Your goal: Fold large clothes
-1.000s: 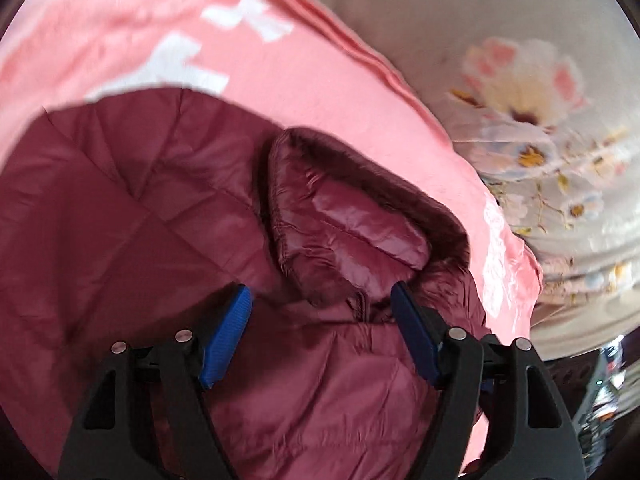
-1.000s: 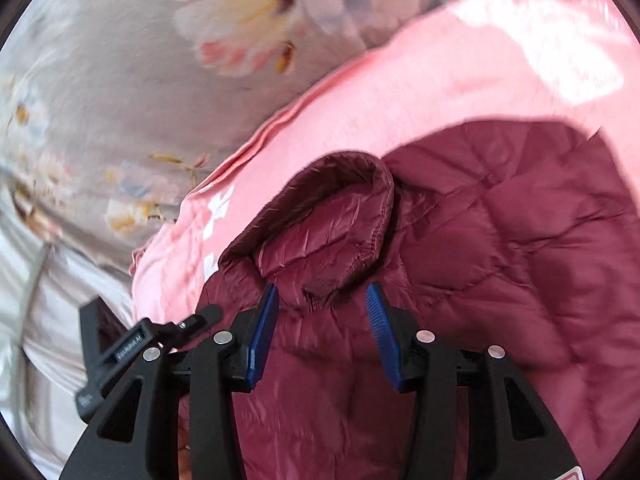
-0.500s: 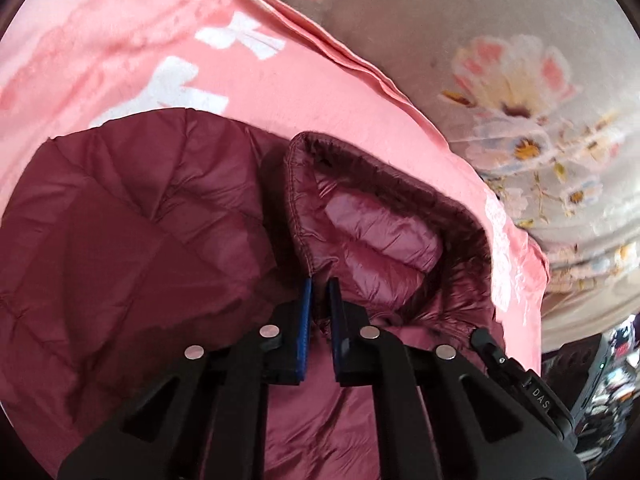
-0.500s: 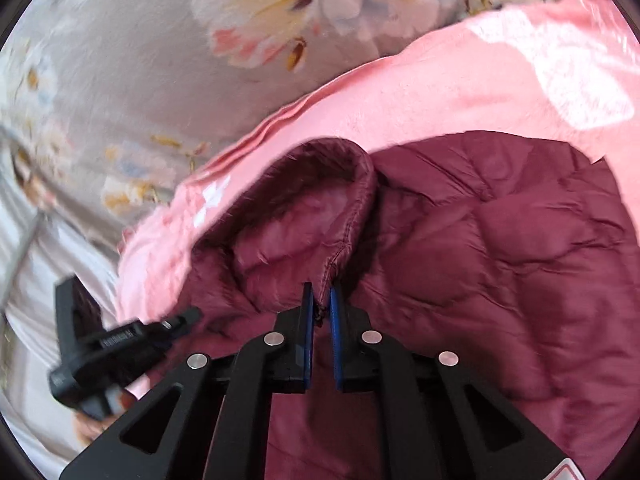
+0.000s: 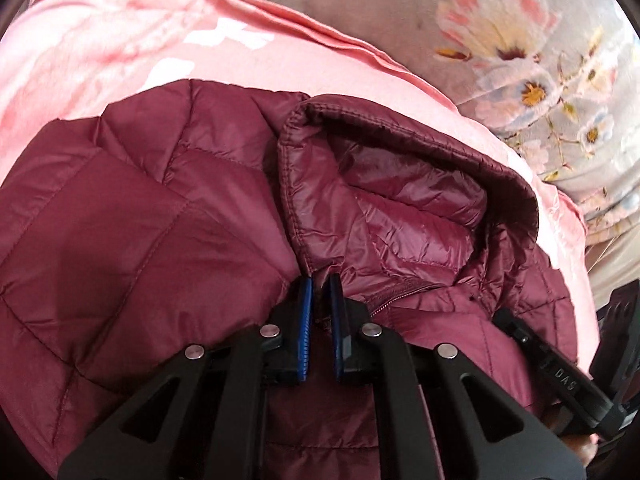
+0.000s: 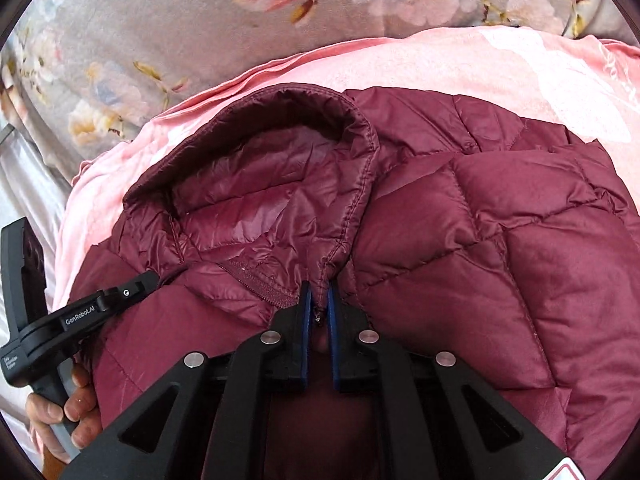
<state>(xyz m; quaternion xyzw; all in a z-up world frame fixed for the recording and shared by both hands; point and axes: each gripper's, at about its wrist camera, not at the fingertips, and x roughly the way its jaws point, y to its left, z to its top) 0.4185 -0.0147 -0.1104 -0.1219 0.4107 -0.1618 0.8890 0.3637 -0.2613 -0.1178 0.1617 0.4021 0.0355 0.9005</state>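
A maroon quilted puffer jacket lies on a pink blanket. Its stand-up collar gapes open, showing the shiny lining. My left gripper is shut on the lower end of one collar edge, with fabric pinched between the blue pads. In the right wrist view the same jacket and collar fill the frame. My right gripper is shut on the other collar edge, just beside the zipper. The jacket's lower part is hidden under both grippers.
A grey floral bedsheet lies beyond the blanket's far edge. The right gripper's black body shows at the lower right of the left wrist view. A hand holds the left gripper's body at the right wrist view's left edge.
Both grippers' jaws stood open around the collar, then shut on its two front edges. Both have since sunk closer, and the collar now gapes wider.
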